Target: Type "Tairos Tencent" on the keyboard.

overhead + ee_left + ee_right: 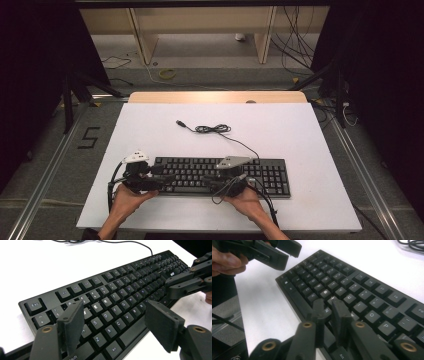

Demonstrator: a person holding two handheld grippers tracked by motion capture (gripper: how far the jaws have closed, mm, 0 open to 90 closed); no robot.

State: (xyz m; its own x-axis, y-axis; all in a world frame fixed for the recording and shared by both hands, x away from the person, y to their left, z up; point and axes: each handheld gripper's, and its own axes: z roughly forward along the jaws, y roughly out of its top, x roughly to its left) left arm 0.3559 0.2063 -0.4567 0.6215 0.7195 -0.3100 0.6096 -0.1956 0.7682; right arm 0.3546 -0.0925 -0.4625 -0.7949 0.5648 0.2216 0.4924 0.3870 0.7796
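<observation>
Your left gripper (113, 320) hangs spread wide above the black keyboard (220, 176) lying at the white worktop's (300, 135) near edge; your right gripper (329, 306) is pinched nearly closed over the middle keys, grasping nothing. The keyboard's cable (215, 129) coils behind, unobstructed.

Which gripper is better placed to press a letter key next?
Right. The right gripper has its jaws nearly shut, tips low over the black keyboard near N and J. The left gripper is open, straddling several keys.
</observation>
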